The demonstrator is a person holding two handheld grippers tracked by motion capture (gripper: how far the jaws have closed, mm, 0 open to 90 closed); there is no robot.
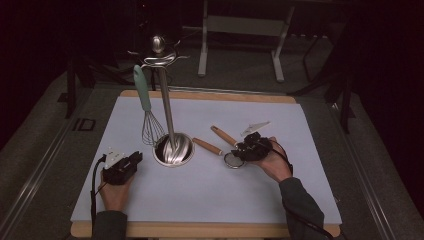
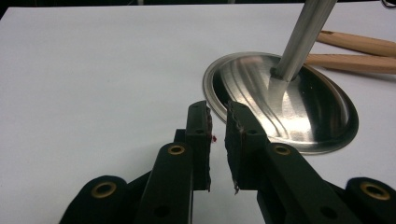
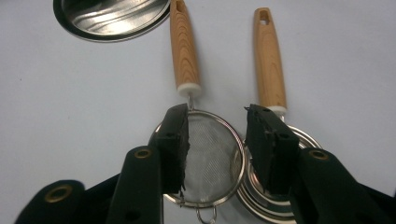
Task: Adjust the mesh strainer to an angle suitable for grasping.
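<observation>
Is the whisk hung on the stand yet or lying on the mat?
Hung. The whisk dangles by its green handle from the stand's top hooks, wires down, just above the round base; it is off the mat.

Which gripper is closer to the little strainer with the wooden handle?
The right one. The right gripper is directly over the strainer, its open jaws on either side of the mesh bowl. The left gripper is off on the other side of the shiny round stand base.

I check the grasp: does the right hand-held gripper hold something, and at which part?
Nothing is held. The right hand-held gripper stands open over the mesh strainer, pads not pressing it.
</observation>
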